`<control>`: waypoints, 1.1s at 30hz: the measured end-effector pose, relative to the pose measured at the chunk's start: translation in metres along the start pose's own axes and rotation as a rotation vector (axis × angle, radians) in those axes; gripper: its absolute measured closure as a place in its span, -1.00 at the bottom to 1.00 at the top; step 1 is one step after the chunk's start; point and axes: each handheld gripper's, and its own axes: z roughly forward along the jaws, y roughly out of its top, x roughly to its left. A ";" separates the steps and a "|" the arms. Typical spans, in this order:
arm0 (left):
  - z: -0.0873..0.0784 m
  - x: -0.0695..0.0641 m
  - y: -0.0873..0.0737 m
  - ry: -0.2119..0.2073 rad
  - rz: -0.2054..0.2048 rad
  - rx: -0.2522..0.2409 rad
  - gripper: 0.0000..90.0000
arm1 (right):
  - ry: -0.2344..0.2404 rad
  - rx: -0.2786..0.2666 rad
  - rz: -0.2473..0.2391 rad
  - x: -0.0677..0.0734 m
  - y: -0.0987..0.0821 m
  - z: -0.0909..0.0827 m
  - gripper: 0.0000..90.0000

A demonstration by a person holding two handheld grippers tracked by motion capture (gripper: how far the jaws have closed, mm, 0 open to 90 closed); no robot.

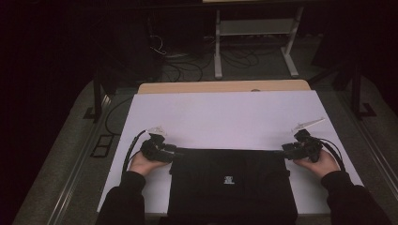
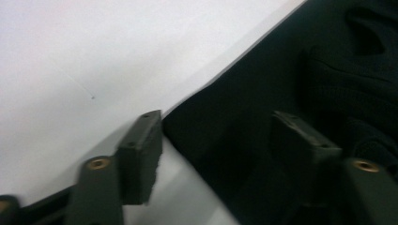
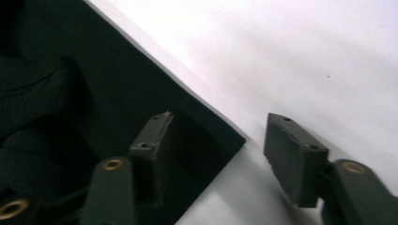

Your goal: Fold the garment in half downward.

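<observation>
cloth is the job here: a black garment (image 1: 232,185) lies flat on the white sheet (image 1: 225,117) at the near edge of the table, its long top edge running from side to side between my two hands. i see the left gripper (image 1: 174,151) at the garment's far left corner and the right gripper (image 1: 284,150) at the far right corner, each pointing inward along that top edge, so each hand is nearest its own corner and neither needs to cross over. in the left gripper view the jaws stand about half open with the corner of the garment (image 2: 263,122) lying between them; one finger (image 2: 141,154) sits on the white side of the edge, the other over the dark cloth, and i see no pinch yet. the right gripper view shows the same in mirror: the corner of the garment (image 3: 117,89) pokes in between half-open jaws, one finger (image 3: 291,154) on the sheet, nothing gripped. as i judge it, the next move turns on each corner staying squarely between its fingers, with the edge line crossing the gap, before the jaws come together.
</observation>
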 end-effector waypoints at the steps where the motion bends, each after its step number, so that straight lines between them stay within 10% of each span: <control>1: 0.000 0.000 0.000 0.007 0.008 -0.001 -0.05 | 0.004 0.000 0.002 0.000 0.000 0.000 0.10; 12: 0.002 -0.004 -0.001 0.076 0.050 -0.003 0.88 | 0.025 0.023 0.018 0.002 0.001 0.003 0.80; 33: -0.014 -0.017 0.012 0.267 0.101 -0.024 0.96 | -0.036 -0.040 0.037 0.008 0.008 -0.007 0.90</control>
